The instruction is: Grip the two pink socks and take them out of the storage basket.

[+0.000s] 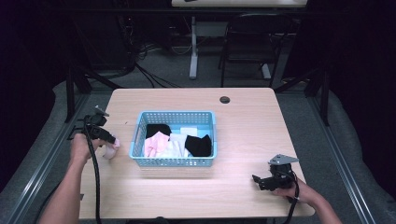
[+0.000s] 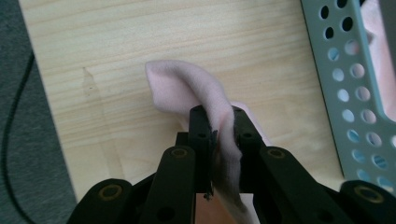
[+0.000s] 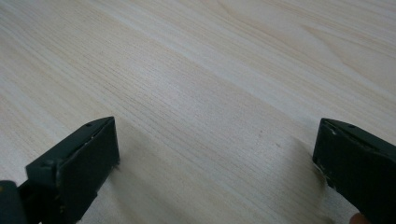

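Pinching a soft pale-pink fabric piece (image 2: 187,88) between closed jaws, left gripper (image 1: 108,139) sits near the left edge of the light wooden table (image 1: 243,116), at about 9 o'clock from the light-blue perforated plastic basket (image 1: 175,162). Cloth drapes from the jaws onto bare wood just beside the basket's left wall; only a narrow strip lies between basket wall and table edge. Right gripper (image 1: 258,181), jaws wide and holding nothing, rests low over the table at about 4 o'clock from the basket, close to the near edge, with open wood toward 12 o'clock. Basket contents: pink, white and black fabric pieces. Round dark cable hole (image 1: 224,99) at 1 o'clock, well apart.
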`<state>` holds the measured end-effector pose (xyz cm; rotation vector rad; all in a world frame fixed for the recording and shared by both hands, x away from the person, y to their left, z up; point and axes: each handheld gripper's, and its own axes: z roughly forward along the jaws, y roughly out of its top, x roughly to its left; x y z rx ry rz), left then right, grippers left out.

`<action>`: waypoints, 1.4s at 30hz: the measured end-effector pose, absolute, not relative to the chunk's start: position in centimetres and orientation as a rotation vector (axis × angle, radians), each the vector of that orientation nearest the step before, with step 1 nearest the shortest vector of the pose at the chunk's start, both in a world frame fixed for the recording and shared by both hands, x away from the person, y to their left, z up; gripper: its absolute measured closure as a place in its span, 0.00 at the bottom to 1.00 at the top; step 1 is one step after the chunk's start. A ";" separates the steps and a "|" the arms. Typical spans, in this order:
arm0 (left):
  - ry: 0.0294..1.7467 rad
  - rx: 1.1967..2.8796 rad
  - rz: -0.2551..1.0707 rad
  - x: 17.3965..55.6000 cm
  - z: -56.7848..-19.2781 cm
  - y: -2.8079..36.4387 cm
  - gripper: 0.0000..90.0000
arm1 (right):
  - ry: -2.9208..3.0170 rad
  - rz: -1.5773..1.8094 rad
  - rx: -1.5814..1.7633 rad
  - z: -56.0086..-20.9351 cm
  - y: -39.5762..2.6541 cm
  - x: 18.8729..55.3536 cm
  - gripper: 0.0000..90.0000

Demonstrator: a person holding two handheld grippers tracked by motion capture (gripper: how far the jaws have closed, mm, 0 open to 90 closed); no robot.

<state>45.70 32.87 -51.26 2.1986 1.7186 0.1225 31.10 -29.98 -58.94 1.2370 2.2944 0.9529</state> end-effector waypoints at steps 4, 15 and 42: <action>1.742 2.213 0.130 46.2 -51.9 32.7 0.90 | 2.295 0.953 1.237 -58.9 -30.0 31.1 0.00; 1.722 2.191 0.280 45.1 -49.3 32.3 0.30 | 2.295 0.953 1.237 -58.9 -30.0 31.1 0.00; 1.272 2.350 0.278 44.2 -45.6 19.3 0.06 | 2.296 0.956 1.237 -58.9 -30.0 31.1 0.00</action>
